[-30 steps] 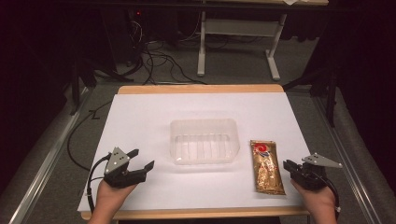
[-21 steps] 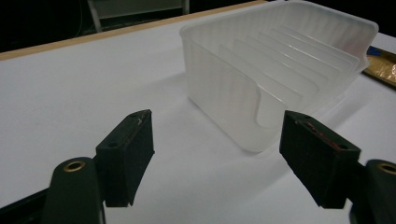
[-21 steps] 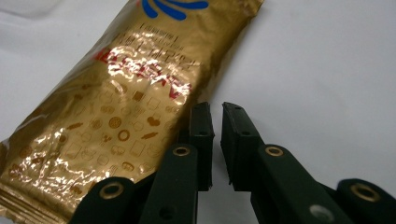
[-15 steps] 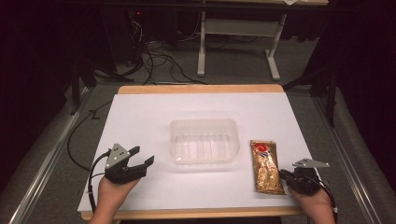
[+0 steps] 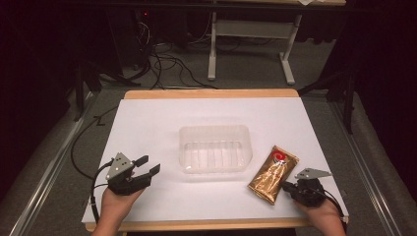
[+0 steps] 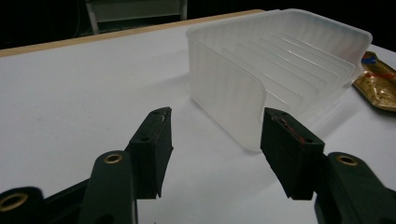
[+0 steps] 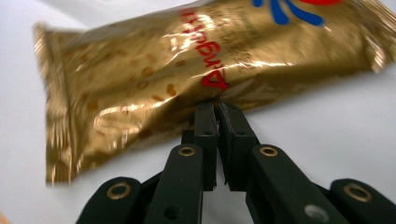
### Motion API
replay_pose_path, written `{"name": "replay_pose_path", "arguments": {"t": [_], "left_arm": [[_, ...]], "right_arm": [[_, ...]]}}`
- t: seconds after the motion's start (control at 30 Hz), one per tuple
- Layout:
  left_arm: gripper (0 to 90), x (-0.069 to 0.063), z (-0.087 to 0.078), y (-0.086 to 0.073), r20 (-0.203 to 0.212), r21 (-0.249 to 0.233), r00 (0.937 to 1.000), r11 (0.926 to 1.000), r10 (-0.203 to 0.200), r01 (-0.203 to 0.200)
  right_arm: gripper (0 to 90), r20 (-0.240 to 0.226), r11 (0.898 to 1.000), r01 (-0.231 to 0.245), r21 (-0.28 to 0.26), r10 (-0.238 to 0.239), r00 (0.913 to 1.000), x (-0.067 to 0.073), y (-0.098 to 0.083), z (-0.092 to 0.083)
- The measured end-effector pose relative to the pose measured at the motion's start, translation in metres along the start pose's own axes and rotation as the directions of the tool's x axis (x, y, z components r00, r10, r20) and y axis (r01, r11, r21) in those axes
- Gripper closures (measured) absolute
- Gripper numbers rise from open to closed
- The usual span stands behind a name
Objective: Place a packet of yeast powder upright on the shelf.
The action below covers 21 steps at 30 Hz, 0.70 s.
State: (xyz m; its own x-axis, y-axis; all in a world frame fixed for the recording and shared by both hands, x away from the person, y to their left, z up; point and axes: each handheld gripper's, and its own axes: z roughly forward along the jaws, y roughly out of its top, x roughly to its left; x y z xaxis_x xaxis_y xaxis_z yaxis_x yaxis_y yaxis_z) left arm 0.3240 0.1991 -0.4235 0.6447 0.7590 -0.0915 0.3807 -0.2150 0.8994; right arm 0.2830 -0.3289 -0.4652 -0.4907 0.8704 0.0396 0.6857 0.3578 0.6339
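A clear plastic tray (image 5: 214, 129) stands empty in the middle of the white table; its near corner (image 6: 224, 88) rises just beyond my left gripper's tips. My left gripper (image 5: 149, 164) rests at the front left. Its jaws (image 6: 217, 116) have just been closing but still stand apart with nothing between them. A gold snack packet (image 5: 273, 173) lies tilted to the right of the tray. My right gripper (image 5: 284, 186) has also just been closing. It is shut, with its tips (image 7: 215, 105) against the packet's (image 7: 187, 70) long edge and no foil visible between the pads.
White sheet (image 5: 147, 118) covers the table, which has a wooden edge at back and front. Black cables (image 5: 162, 64) and a white desk frame (image 5: 246, 29) sit on the floor beyond. A cable (image 5: 81, 142) trails off the table's left side.
The right gripper slid left to the packet, and the packet has turned from nearly straight to tilted, its near end swung left. The left gripper's jaws have narrowed while the hand stayed put.
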Motion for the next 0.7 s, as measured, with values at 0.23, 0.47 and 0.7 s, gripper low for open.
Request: {"name": "replay_pose_path", "arguments": {"t": [0.23,0.47,0.7], "left_arm": [[42.7,-0.006,0.005,-0.002,0.004,0.041,0.9994,0.9985,0.036,-0.036],[39.5,-0.004,-0.002,-0.007,-0.030,0.042,0.9991,0.9987,0.030,-0.029],[38.0,0.000,-0.013,-0.014,-0.054,0.053,0.9981,0.9982,0.030,-0.027]], "right_arm": [[87.0,-0.043,0.998,0.049,-0.027,-0.050,0.9978,0.010,0.006,0.001],[86.8,0.035,0.990,-0.031,-0.137,0.036,0.9987,-0.012,0.008,-0.013],[86.5,0.154,0.968,-0.089,-0.233,0.127,0.9798,-0.041,0.019,-0.014]]}}
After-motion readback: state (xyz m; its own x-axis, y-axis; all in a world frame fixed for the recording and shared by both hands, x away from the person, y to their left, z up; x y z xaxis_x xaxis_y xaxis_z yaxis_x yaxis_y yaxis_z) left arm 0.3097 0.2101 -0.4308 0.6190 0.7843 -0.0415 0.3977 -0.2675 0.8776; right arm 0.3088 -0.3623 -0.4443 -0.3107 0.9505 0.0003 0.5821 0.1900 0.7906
